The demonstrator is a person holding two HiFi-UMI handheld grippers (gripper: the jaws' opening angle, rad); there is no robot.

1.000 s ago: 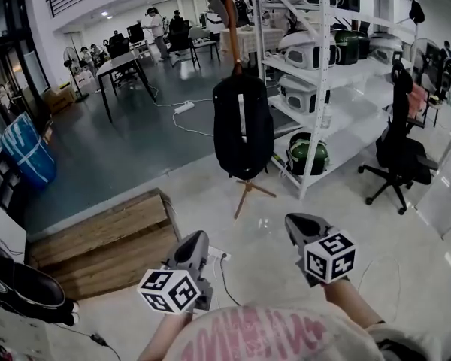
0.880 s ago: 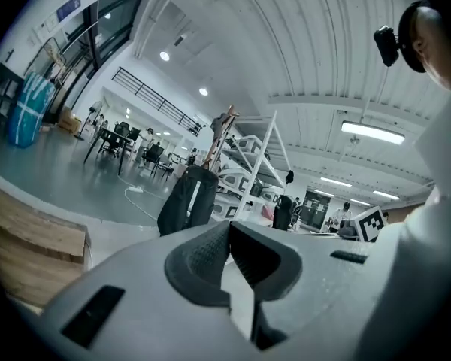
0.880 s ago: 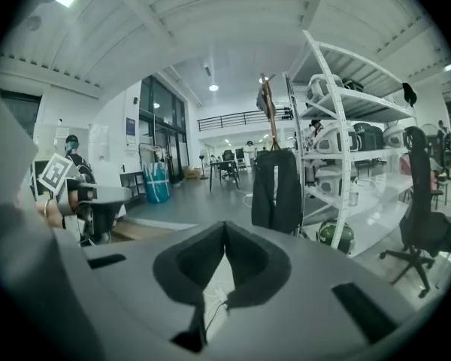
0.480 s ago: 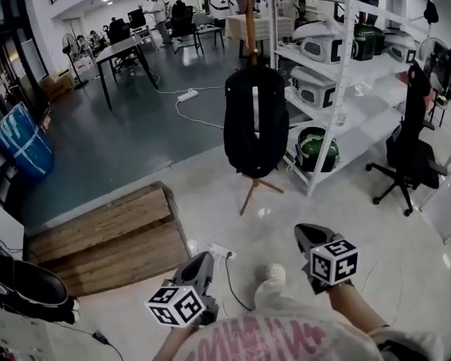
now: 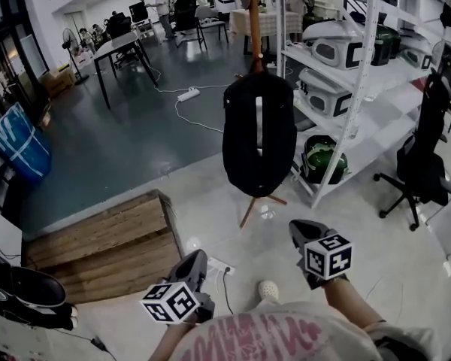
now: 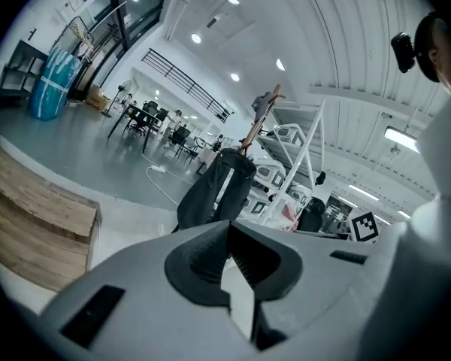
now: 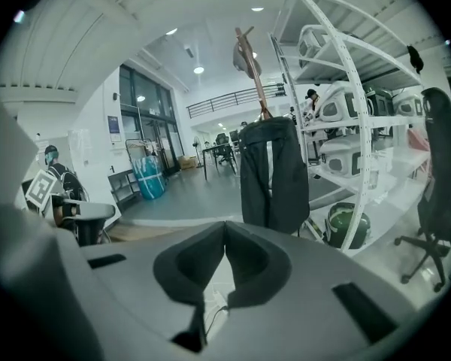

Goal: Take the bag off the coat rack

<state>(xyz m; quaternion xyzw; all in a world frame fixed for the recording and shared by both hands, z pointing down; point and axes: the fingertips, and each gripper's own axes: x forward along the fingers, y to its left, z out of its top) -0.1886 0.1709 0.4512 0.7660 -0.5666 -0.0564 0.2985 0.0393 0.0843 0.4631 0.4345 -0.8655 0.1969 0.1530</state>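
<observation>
A black bag (image 5: 258,132) with a pale vertical stripe hangs on a wooden coat rack (image 5: 253,21) standing on splayed legs. It also shows ahead in the left gripper view as the bag (image 6: 214,192) and in the right gripper view as the bag (image 7: 273,175) under the rack pole (image 7: 252,59). My left gripper (image 5: 196,259) is low at the lower left, shut and empty. My right gripper (image 5: 299,229) is lower right, shut and empty. Both sit well short of the bag, with bare floor between.
A white metal shelf unit (image 5: 353,66) with helmets stands right of the rack, a green round object (image 5: 324,159) at its foot. A black office chair (image 5: 427,164) is far right. A wooden pallet (image 5: 109,243) lies left. A power strip (image 5: 216,265) and cable lie on the floor.
The view has moved closer to the rack; the bag looks larger and sits further right. Both grippers stay shut and low, shifting slightly with the walk.
</observation>
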